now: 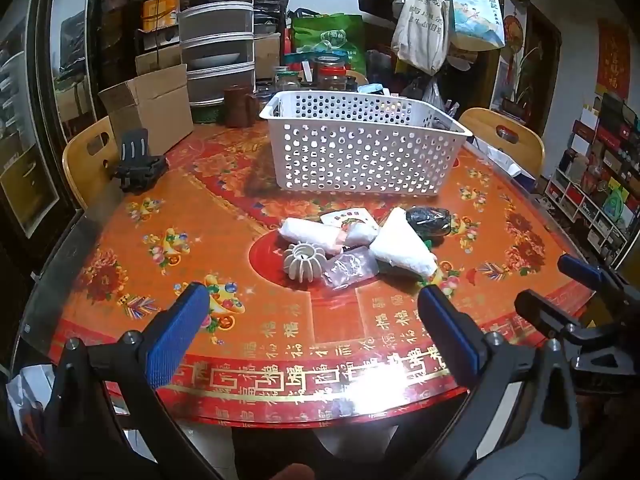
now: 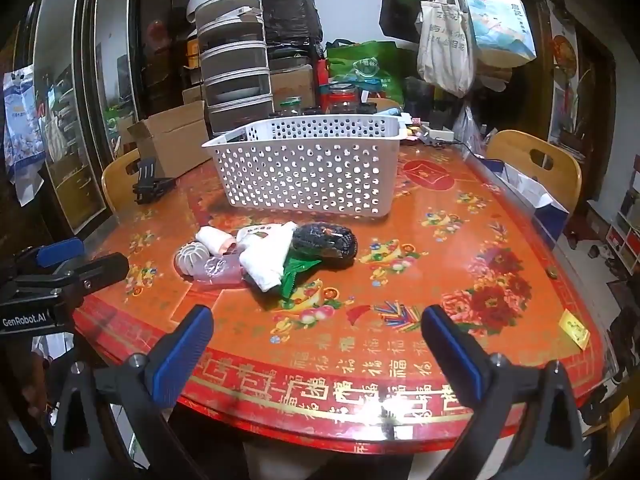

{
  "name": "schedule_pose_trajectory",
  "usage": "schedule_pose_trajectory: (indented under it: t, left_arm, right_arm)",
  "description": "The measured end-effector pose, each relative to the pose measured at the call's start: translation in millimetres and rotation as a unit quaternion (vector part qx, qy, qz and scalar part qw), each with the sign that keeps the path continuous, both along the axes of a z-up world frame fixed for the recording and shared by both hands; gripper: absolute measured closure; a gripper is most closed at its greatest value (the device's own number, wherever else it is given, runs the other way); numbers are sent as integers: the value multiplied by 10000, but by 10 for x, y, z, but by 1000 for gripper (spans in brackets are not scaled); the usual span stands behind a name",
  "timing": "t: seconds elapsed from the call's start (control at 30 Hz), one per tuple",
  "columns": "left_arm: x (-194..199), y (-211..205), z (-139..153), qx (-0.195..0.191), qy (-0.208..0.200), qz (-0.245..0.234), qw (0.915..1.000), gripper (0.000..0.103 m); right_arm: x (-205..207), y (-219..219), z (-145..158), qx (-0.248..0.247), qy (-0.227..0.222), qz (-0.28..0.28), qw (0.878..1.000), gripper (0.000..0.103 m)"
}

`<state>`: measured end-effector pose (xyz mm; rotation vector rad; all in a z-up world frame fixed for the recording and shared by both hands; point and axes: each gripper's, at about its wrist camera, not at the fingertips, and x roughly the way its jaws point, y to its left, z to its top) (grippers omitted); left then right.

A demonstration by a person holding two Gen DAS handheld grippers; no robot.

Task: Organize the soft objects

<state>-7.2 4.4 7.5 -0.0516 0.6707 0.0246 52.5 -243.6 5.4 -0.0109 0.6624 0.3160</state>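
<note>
A heap of soft things lies mid-table: a white folded cloth (image 1: pixel 402 246) (image 2: pixel 264 258), a white roll (image 1: pixel 310 234) (image 2: pixel 214 238), a dark bundle (image 1: pixel 429 220) (image 2: pixel 325 242), a clear plastic pouch (image 1: pixel 350 268) (image 2: pixel 218 270), a printed packet (image 1: pixel 352 220) and a ribbed grey ball (image 1: pixel 302 262) (image 2: pixel 192 256). A white perforated basket (image 1: pixel 362 148) (image 2: pixel 308 168) stands behind them. My left gripper (image 1: pixel 314 300) is open and empty, short of the heap. My right gripper (image 2: pixel 318 320) is open and empty, right of the heap; it also shows in the left wrist view (image 1: pixel 576 280).
The round table has a red-orange patterned cover (image 2: pixel 460 264). A cardboard box (image 1: pixel 154 108), a black stand (image 1: pixel 138 162), a brown mug (image 1: pixel 240 106), jars and stacked containers (image 1: pixel 218 40) crowd the far side. Wooden chairs (image 1: pixel 86 156) (image 2: pixel 536 164) stand left and right.
</note>
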Motion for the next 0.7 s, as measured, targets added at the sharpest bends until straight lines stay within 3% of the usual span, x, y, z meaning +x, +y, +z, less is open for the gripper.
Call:
schedule_pose_trajectory:
  t: [0.7]
  left_arm:
    - [-35,-2,16,-7,3,1,10000,0]
  right_arm:
    - [-30,35,-1,-32,-15,57,10000,0]
